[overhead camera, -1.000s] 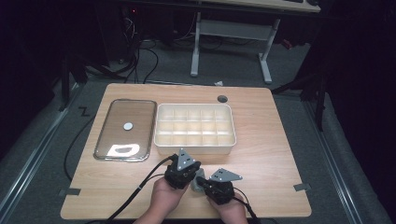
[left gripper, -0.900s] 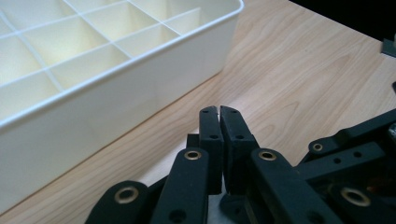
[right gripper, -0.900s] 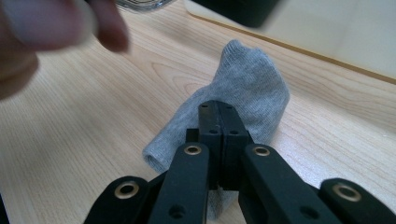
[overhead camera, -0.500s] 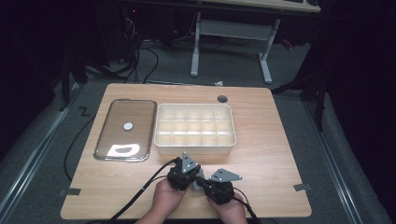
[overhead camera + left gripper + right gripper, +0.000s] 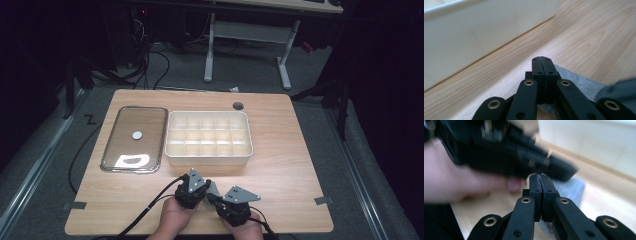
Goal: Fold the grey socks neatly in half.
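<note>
The wooden table [image 5: 280, 150] carries a white box with small sections [image 5: 207, 137] in its middle and a clear lid [image 5: 134, 137] toward its left edge. Near the front edge, the left gripper [image 5: 541, 59] and right gripper [image 5: 540, 177] both have jaws pressed together. A small grey cloth [image 5: 576, 81] lies under them there.
</note>
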A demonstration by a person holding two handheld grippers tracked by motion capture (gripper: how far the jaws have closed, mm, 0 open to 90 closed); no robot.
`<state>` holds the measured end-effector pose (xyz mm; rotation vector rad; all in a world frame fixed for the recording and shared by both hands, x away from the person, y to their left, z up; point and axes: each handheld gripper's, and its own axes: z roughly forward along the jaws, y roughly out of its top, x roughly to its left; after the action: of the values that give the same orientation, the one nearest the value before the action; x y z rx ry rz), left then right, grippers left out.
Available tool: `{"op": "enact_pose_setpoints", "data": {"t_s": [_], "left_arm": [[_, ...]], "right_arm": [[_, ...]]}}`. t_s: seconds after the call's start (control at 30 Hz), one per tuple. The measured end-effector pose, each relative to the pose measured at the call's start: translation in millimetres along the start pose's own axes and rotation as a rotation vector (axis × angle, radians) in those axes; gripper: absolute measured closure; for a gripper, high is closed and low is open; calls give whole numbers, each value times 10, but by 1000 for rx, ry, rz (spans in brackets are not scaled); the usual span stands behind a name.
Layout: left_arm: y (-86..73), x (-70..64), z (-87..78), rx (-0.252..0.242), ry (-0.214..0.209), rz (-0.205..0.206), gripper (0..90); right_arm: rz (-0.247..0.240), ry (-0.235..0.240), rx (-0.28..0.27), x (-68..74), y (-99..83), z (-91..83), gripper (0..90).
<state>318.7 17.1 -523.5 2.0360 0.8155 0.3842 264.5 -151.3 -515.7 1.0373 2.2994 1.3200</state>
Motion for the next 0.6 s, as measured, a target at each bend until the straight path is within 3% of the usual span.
{"op": "enact_pose_setpoints", "data": {"t_s": [0.07, 0.3, 0.4, 0.5, 0.6], "left_arm": [[-7, 1, -5, -1, -1, 3, 900], [-73, 12, -16, -38, -5, -11, 900], [-77, 1, -17, -44, 1, -19, 900], [-74, 5, -16, -43, 0, -24, 900], [-75, 2, -16, -44, 0, -24, 900]], "right_arm": [[12, 3, 41, 0, -67, 71, 891], [17, 11, 56, -8, -94, 89, 898], [29, 11, 31, -23, -64, 22, 806], [88, -9, -8, -104, -31, -79, 746], [143, -38, -9, -199, -30, -99, 658]]}}
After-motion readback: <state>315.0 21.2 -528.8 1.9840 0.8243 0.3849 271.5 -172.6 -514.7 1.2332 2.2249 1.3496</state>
